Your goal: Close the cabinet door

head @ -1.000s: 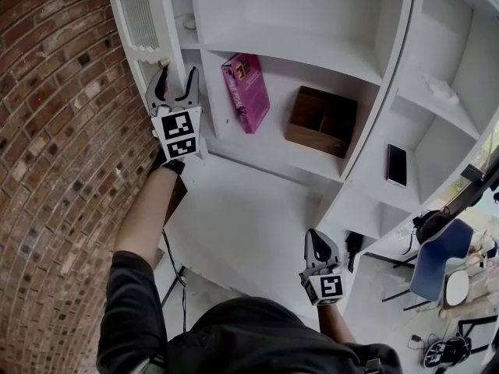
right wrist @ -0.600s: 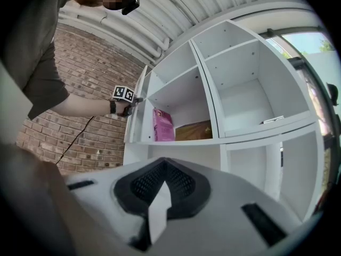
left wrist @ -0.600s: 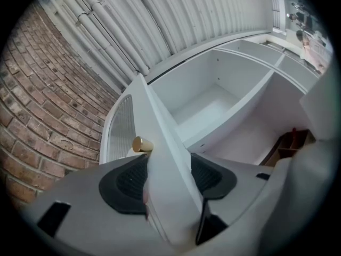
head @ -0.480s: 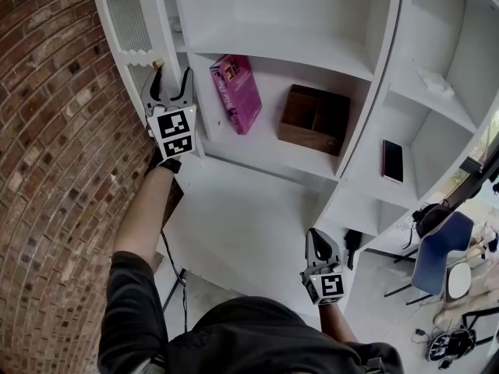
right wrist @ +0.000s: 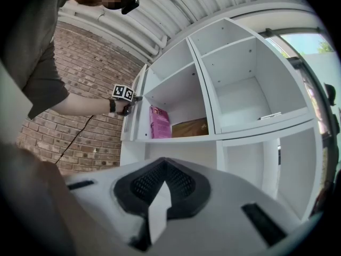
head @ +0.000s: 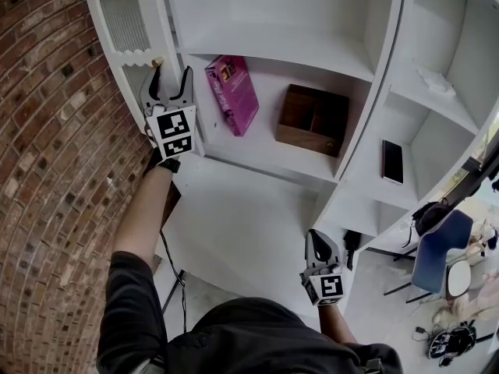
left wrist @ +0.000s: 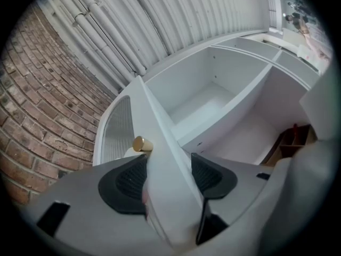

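Near the cabinet door, a pink book bears unreadable print.

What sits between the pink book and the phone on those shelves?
A brown wooden box, then a white upright divider, seen in the head view.

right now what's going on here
A person is working at the white cabinet with tongs in each hand. The left tongs grip the edge of the open door, right beside its brass knob. The door stands swung out toward the brick wall, not yet closed. The right tongs hang shut and empty, low in front of the cabinet. A pink book and a wooden box sit on the shelf inside.
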A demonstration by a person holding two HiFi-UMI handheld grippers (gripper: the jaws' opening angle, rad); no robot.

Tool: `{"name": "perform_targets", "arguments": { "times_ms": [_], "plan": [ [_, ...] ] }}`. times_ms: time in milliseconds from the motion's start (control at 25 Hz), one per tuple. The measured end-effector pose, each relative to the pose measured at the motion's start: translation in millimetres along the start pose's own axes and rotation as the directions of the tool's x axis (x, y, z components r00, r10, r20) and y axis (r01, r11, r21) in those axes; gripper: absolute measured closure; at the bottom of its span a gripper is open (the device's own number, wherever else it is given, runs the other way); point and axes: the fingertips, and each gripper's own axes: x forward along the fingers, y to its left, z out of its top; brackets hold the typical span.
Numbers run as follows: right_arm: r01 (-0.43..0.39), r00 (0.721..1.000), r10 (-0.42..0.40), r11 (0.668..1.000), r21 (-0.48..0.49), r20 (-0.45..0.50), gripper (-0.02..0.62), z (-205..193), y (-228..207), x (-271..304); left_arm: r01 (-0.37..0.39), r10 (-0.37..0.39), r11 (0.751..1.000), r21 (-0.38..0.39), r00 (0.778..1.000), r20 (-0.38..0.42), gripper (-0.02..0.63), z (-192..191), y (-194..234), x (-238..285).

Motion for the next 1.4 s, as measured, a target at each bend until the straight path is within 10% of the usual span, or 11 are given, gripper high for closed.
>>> {"name": "perform_targets", "arguments": {
  "times_ms": [1400],
  "plan": [
    [0.013,1.0,-0.013,1.0,0.021,-0.02,0.594,-11,-16,7,0.019,-0.019,1.0,0.021,1.0,-0.017,0.341,-8,-13,20]
  ]
}}
